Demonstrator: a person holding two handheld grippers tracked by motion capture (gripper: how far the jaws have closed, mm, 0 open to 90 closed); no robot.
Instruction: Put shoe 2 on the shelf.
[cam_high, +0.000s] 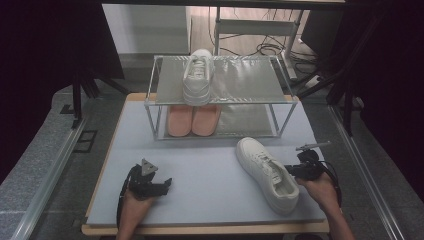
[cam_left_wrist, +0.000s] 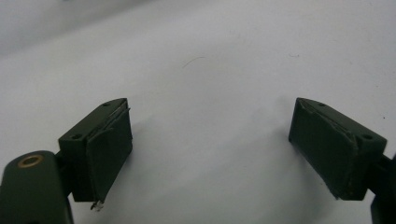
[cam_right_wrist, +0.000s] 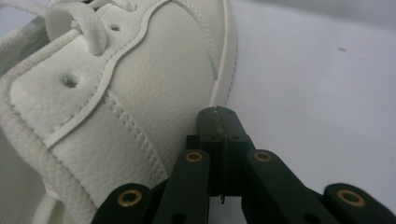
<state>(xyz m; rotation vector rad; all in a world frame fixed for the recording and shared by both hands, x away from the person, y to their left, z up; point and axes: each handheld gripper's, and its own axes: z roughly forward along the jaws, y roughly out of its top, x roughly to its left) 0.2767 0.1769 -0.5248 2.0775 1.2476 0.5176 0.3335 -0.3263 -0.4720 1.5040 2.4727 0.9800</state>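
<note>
A white sneaker (cam_high: 267, 172) lies on the grey mat (cam_high: 200, 170) at the right, toe toward the rack. My right gripper (cam_high: 292, 171) sits against its outer side near the heel. In the right gripper view the jaws are pressed together at the tip (cam_right_wrist: 219, 114), right beside the sneaker's leather side (cam_right_wrist: 116, 93), with nothing between them. A second white sneaker (cam_high: 197, 77) stands on the top shelf of the metal rack (cam_high: 245, 80). My left gripper (cam_high: 165, 184) rests low over the mat at the front left, its jaws wide apart (cam_left_wrist: 210, 144) and empty.
A pair of pink slippers (cam_high: 192, 120) sits on the rack's lower shelf at the left. The right half of both shelves is bare. Dark stands and cables lie beyond the table, and metal rails run along both sides.
</note>
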